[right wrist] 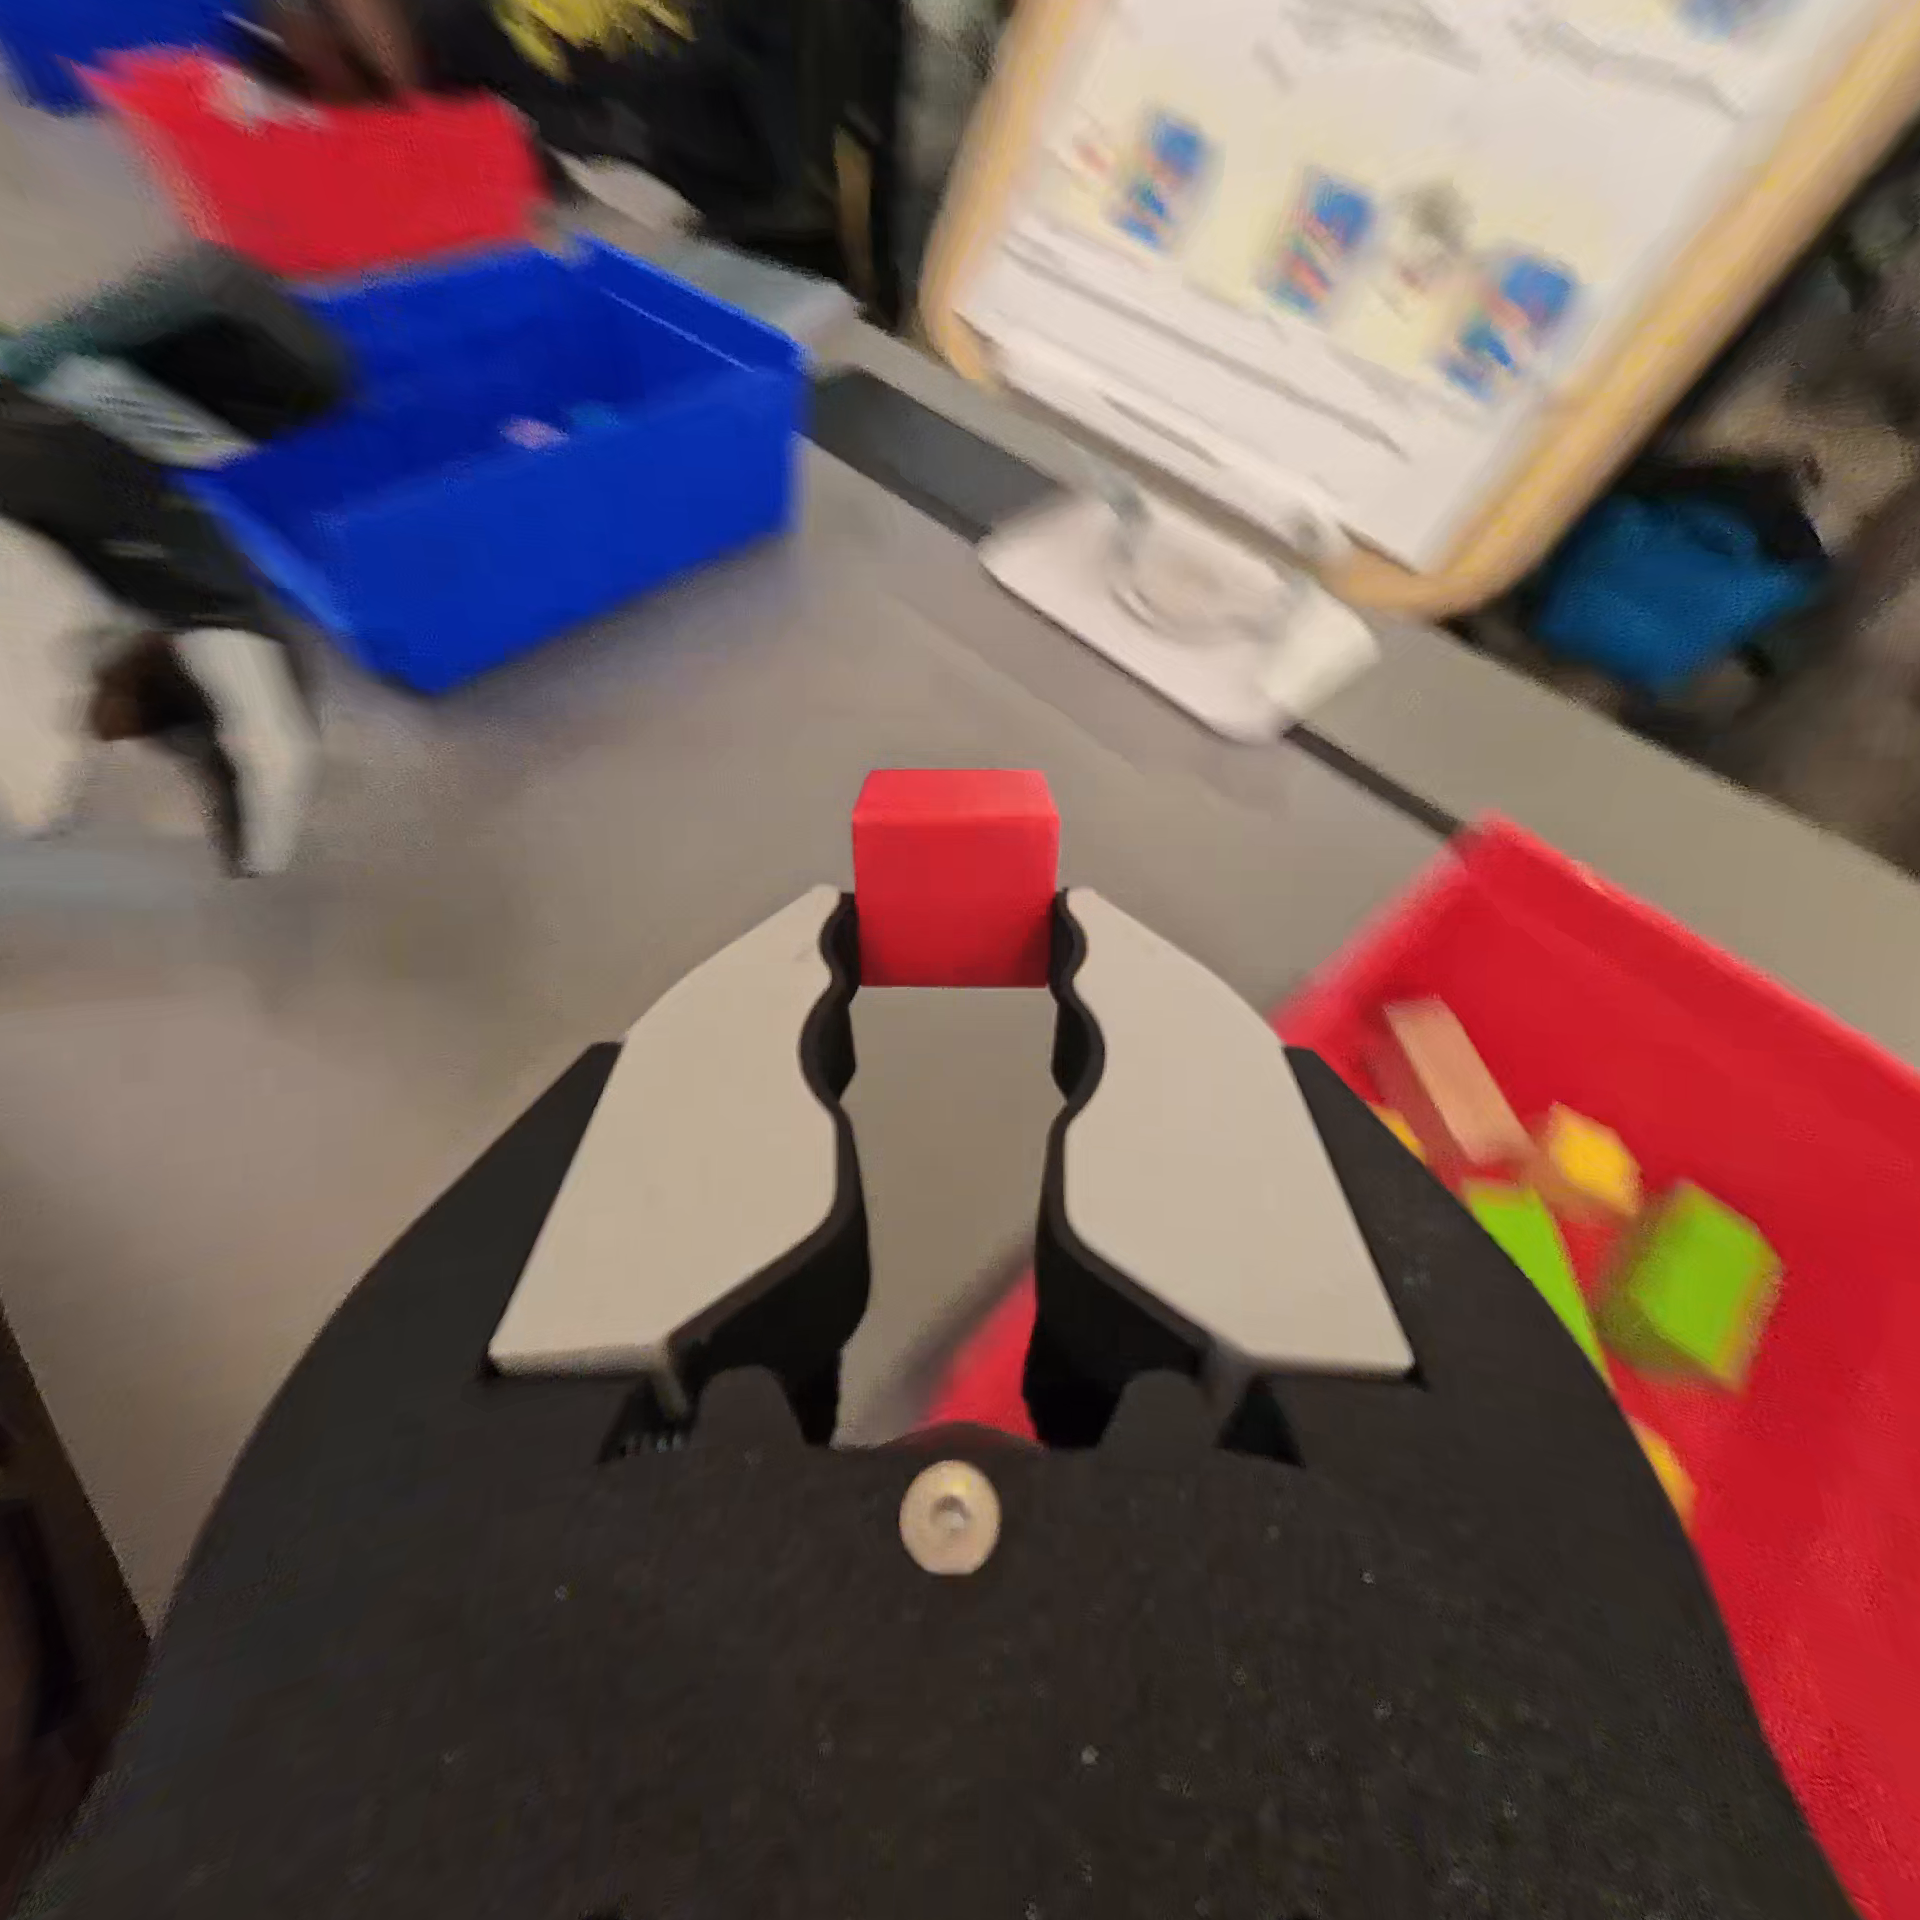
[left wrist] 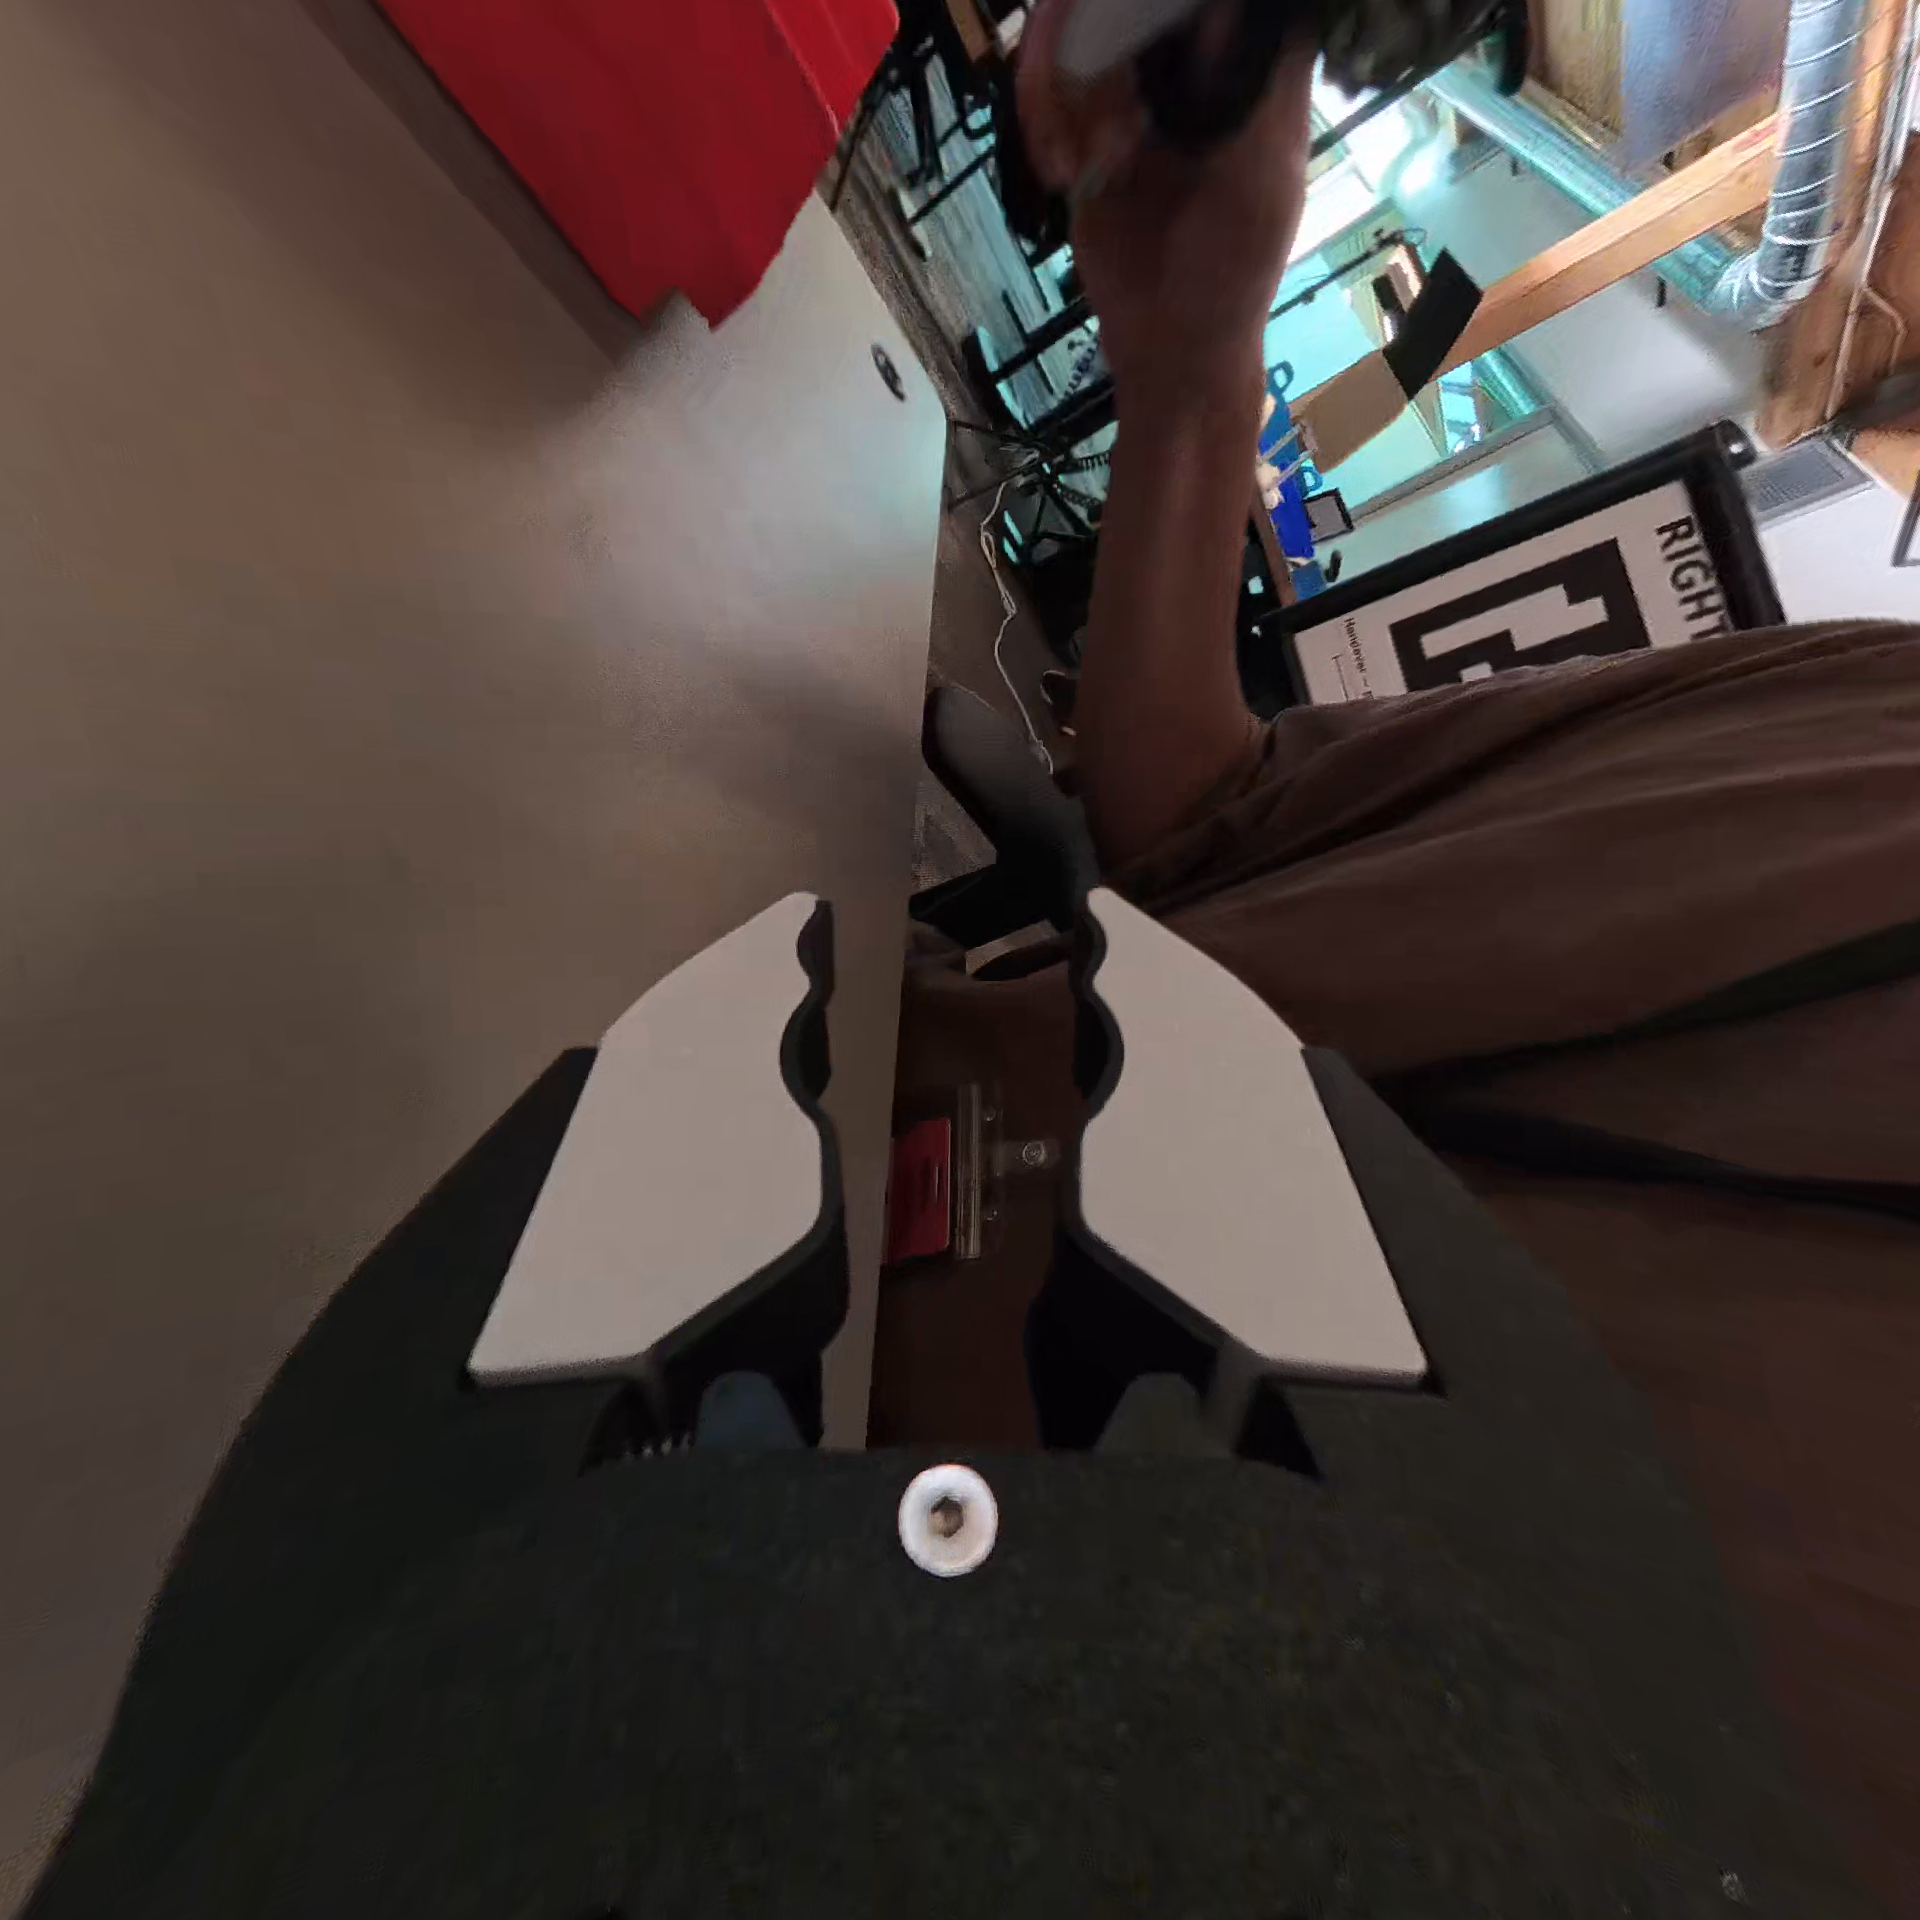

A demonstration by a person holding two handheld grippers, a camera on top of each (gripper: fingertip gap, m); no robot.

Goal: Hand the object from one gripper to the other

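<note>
Right wrist: red cube [right wrist: 951, 894] btwn fingertips.

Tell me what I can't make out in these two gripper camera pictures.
- Right wrist view: what lies in the blue bin; motion blur smears it.
- Right wrist view: the blocks in the red bin; blurred, cut by the right edge.
- Right wrist view: the red cube's sides; the right gripper's fingers cover them.
- Left wrist view: the open left gripper shows no cube; the red bin is cut off at the top.

The left gripper [left wrist: 956, 935] is rolled sideways, its jaws parted with nothing between them. The right gripper [right wrist: 954, 914] is level, its fingertips [right wrist: 1081, 925] clamped on a red cube [right wrist: 951, 883].
</note>
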